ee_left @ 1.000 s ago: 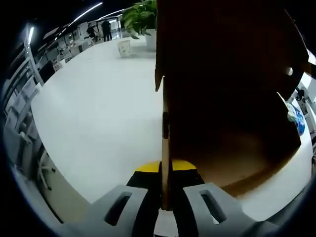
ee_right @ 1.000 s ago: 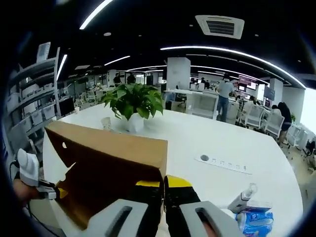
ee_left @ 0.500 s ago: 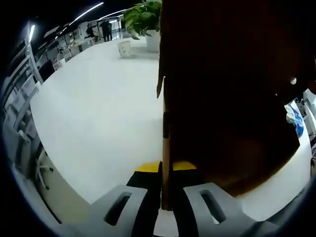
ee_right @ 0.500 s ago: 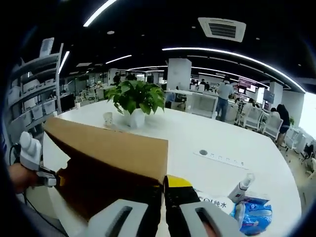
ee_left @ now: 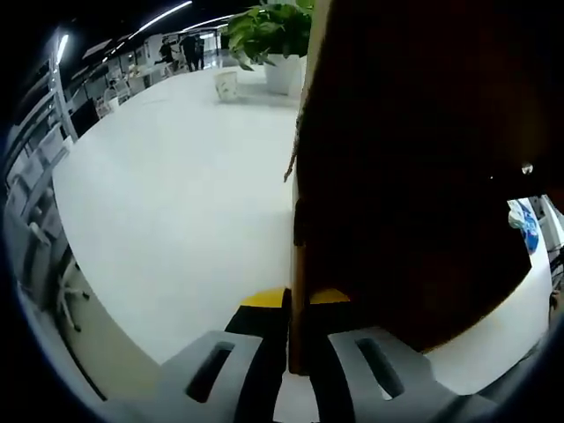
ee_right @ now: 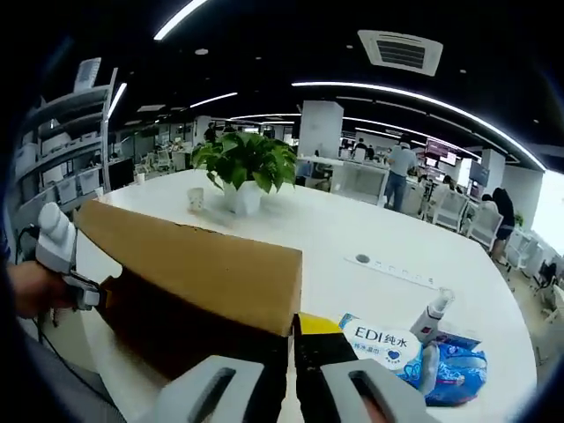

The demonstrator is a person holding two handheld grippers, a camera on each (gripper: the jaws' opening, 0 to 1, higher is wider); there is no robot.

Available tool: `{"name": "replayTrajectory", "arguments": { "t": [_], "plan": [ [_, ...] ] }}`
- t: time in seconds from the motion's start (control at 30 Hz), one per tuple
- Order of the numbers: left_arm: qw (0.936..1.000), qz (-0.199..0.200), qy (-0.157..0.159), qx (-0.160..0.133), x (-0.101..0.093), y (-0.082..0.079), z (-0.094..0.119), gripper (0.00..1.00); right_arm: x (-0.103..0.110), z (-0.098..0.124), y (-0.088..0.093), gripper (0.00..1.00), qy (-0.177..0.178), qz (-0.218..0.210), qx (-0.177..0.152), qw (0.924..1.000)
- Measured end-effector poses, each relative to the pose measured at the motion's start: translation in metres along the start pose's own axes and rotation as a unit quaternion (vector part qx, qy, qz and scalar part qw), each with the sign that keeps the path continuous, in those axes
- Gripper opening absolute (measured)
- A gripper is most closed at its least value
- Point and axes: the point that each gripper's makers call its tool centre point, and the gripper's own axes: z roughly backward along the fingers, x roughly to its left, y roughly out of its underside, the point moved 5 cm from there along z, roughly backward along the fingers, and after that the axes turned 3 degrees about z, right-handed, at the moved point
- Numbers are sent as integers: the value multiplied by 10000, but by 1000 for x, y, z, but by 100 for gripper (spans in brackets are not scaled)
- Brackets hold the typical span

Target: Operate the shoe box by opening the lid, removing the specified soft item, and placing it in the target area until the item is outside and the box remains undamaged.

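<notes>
The brown cardboard shoe box lid (ee_left: 414,176) stands on edge in the left gripper view and covers its right half. My left gripper (ee_left: 295,352) is shut on the lid's thin edge. In the right gripper view the lid (ee_right: 194,264) stretches from the left to the centre, its underside dark. My right gripper (ee_right: 293,352) is shut on the lid's near corner. At the lid's far end, the left gripper (ee_right: 57,256) grips it, held by a person's hand (ee_right: 35,291). The box body and the soft item are hidden.
The white table (ee_left: 176,203) carries a potted plant (ee_right: 242,167) and a paper cup (ee_right: 196,200) at the back. A white EDI-labelled pack (ee_right: 383,339), a spray bottle (ee_right: 432,313) and a blue packet (ee_right: 458,370) lie at the right. People sit at desks behind.
The lid has tilted between the two grippers, and less of its inside shows in the right gripper view. Both views have shifted, and the EDI-labelled pack has come into sight.
</notes>
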Motion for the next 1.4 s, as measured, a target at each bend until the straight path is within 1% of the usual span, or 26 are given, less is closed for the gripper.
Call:
{"name": "replayTrajectory", "arguments": {
  "t": [0.2,0.27,0.33,0.43,0.47,0.5,0.57,0.6,0.73,0.87,1.1,1.27,1.4],
  "plan": [
    [10000,6,5,3,0,0,0,4,-1,-1,0,0,16,11,-32,10000],
    [10000,75,48,-4,0,0,0,4,0,-1,-1,0,15,-14,-38,10000],
    [9994,244,219,-72,-1,-1,-1,6,-3,-2,-1,0,39,-54,-24,10000],
    [9990,272,350,-50,-4,-1,-2,7,-8,-2,-3,0,49,-81,-5,10000],
    [9989,240,396,-45,-5,-2,-2,7,-9,-2,-2,0,55,-62,6,10000],
    [9987,86,498,-50,-7,-3,-4,7,-10,-2,-2,0,61,-52,13,10000],
    [9980,-70,619,-58,-9,-5,-5,8,-11,-2,-1,0,70,-37,22,10000],
    [9974,-77,708,-66,-9,-6,-6,9,-12,-2,-1,0,76,-20,24,10000],
    [9956,182,920,-53,-6,-8,-9,11,-9,-1,0,0,92,16,37,9999],
    [9947,157,1013,-63,-6,-10,-11,12,-8,-1,4,0,110,2,58,9999],
    [9920,237,1236,-130,-6,-11,-12,14,-5,0,13,0,132,7,128,9998],
    [9891,269,1436,-158,-5,-11,-12,17,-3,3,18,0,149,-50,185,9997],
    [9859,299,1634,-182,-4,-11,-12,19,0,3,27,0,163,-96,275,9994]
  ]
}}
